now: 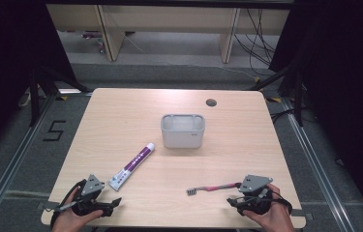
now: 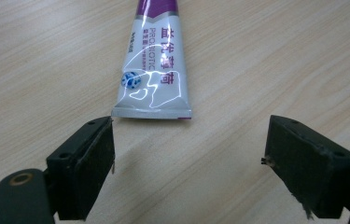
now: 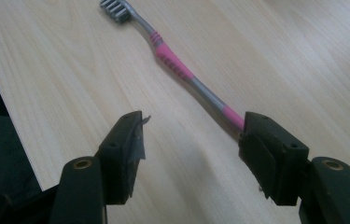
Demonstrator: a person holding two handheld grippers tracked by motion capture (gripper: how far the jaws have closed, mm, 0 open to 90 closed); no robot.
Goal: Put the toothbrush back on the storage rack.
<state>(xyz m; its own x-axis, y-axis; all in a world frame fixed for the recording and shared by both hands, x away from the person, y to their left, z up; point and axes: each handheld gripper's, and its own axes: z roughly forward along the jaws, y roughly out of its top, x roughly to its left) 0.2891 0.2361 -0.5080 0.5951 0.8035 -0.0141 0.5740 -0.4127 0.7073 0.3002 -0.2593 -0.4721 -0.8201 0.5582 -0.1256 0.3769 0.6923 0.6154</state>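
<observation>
- While both of my tools rest near the table's (image 1: pixel 121 116) six o'clock edge, neither holds anything: my left gripper (image 2: pixel 189 154) has its jaws set wide apart, and my right gripper (image 3: pixel 189 154) likewise stands spread.
- Toothpaste tube (image 1: pixel 131 166): lies flat at about seven o'clock of the table's centre, crimped end toward me, cap end pointing to one o'clock. In the left gripper view the crimp sits just ahead of the jaws, nearer the left-hand one, not between them.
- Toothbrush (image 1: pixel 213 188): lies flat at about five o'clock, bristle head toward nine o'clock. In the right gripper view its pink-and-grey handle runs up to, and passes behind, the right-hand jaw; whether they touch I cannot tell.
- Grey holder (image 1: pixel 183 131): an upright tub near the table's centre, well apart from both items.
- Risk, as I judge it: closing the left jaws from here would pinch air or only the flat crimp's corner, skidding the tube; the right jaws straddle bare wood, so closing could nudge the handle and roll the brush aside.
</observation>
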